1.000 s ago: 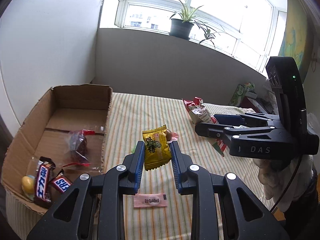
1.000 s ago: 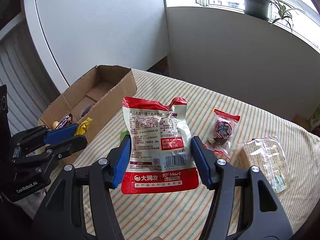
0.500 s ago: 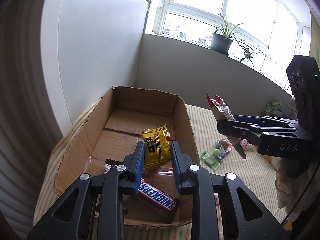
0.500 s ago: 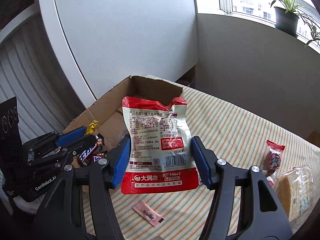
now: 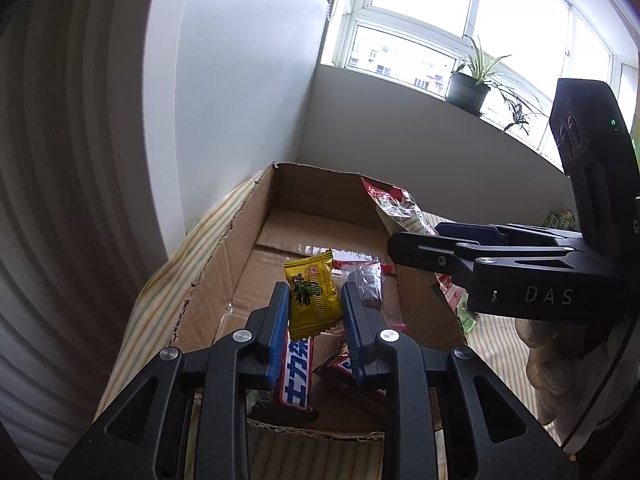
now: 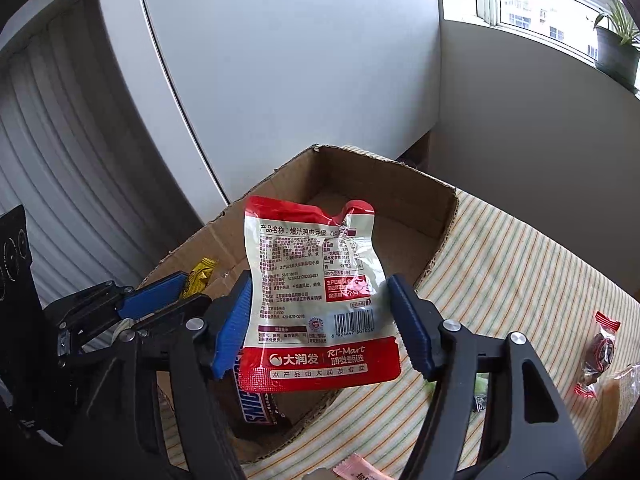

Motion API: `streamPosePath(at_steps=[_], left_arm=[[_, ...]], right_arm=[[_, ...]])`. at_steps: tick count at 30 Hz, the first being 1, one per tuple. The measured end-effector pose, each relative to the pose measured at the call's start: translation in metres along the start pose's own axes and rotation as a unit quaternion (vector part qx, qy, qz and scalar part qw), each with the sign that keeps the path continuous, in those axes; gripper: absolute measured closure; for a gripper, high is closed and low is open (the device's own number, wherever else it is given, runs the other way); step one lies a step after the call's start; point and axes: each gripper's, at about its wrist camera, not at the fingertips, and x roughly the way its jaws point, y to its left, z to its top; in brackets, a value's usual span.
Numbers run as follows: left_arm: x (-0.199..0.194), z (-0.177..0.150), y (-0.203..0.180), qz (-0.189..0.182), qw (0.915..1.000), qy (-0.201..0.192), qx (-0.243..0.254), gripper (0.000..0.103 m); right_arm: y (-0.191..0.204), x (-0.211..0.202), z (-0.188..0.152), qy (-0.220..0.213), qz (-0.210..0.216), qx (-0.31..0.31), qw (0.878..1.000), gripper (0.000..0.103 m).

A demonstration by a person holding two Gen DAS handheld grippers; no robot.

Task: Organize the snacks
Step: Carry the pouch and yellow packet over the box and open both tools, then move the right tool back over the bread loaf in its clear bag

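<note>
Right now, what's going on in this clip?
A person holding a gripper in each hand is sorting snacks into a cardboard box. The left gripper has a yellow candy packet between its fingers above the box, and its jaws are opening. The right gripper is over the box too, jaws opening around a red and white snack pouch. Snickers bars already lie in the box; a few wrapped snacks remain on the striped tablecloth.
</note>
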Motion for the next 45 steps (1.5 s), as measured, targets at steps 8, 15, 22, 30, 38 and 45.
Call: streamPosePath(at_steps=[8,15,22,30,38,45], left_arm=[[-0.004,0.002,0.007,0.003,0.9999,-0.006,-0.015,0.052],[-0.007,0.004,-0.001,-0.004,0.9998,-0.010,-0.015,0.052],[-0.007,0.007,-0.013,-0.013,0.9997,-0.018,-0.015,0.052],[-0.002,0.007,-0.052,-0.042,0.9990,-0.011,0.010,0.052],[0.009,0.000,-0.101,-0.083,0.9958,0.013,0.036,0.052],[0.023,-0.011,-0.147,-0.120,0.9900,0.047,0.058,0.052]], right_arm=[[0.000,-0.004,0.000,-0.011,0.000,0.007,1.000,0.025],[-0.006,-0.020,-0.005,-0.024,-0.001,0.015,1.000,0.025],[-0.023,-0.042,-0.015,-0.037,-0.010,0.029,0.999,0.024],[-0.062,-0.068,-0.034,-0.034,-0.038,0.045,0.998,0.025],[-0.106,-0.093,-0.054,-0.029,-0.065,0.066,0.995,0.024],[-0.169,-0.120,-0.079,-0.022,-0.132,0.107,0.985,0.025]])
